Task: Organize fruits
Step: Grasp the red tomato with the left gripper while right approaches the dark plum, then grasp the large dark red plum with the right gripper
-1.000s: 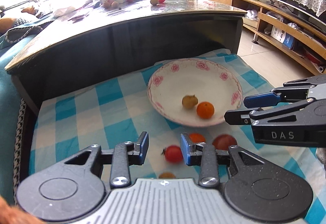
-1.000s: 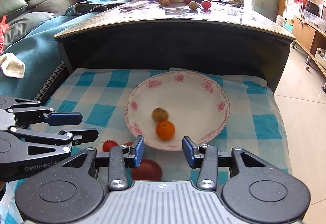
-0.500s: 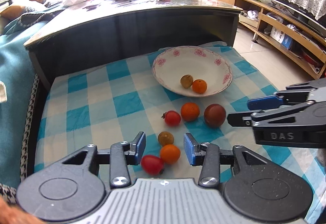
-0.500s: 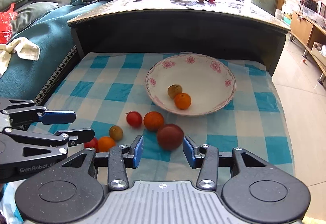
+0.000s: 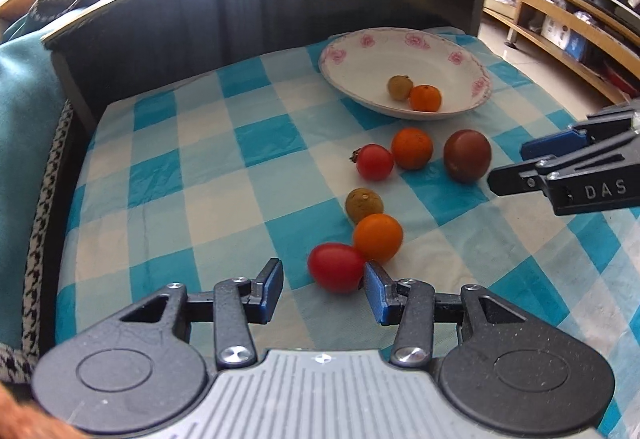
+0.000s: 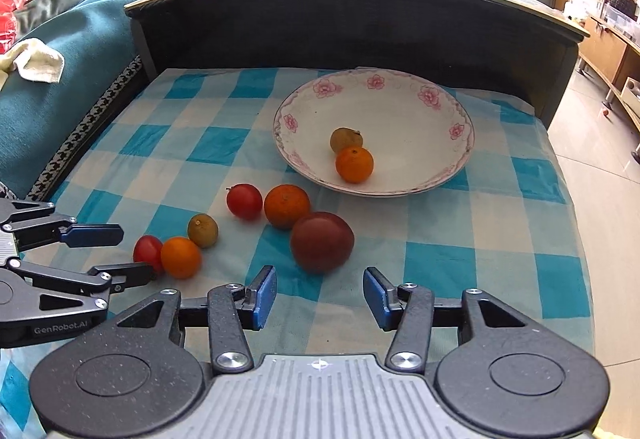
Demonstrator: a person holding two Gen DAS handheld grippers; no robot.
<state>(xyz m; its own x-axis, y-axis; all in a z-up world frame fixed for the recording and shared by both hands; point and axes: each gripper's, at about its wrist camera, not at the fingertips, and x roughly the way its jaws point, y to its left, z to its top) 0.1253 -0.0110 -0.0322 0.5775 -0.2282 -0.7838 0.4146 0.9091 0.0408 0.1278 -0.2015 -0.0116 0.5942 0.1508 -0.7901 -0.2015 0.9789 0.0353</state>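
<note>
Both hand-held grippers pulled back, spread, empty; red tomato [image 5: 337,267] near left hand-held gripper [image 5: 323,291].

- A low surface covered by a blue-and-white checked cloth [image 6: 440,251] carries everything; a dark table [image 6: 360,11] rises behind its far edge.
- A white plate with pink flowers [image 6: 424,99] sits on the cloth toward the far right.
- Nearer than the plate lie three fruits in a row: a red tomato [image 6: 244,201], an orange [image 6: 287,206] touching it, and a dark red-brown fruit [image 6: 322,247] touching the orange.
- Further to the near left, a second cluster: a brownish-green fruit [image 6: 203,230], a small orange fruit [image 6: 181,257] and a red cherry tomato [image 5: 337,267], close together.
</note>
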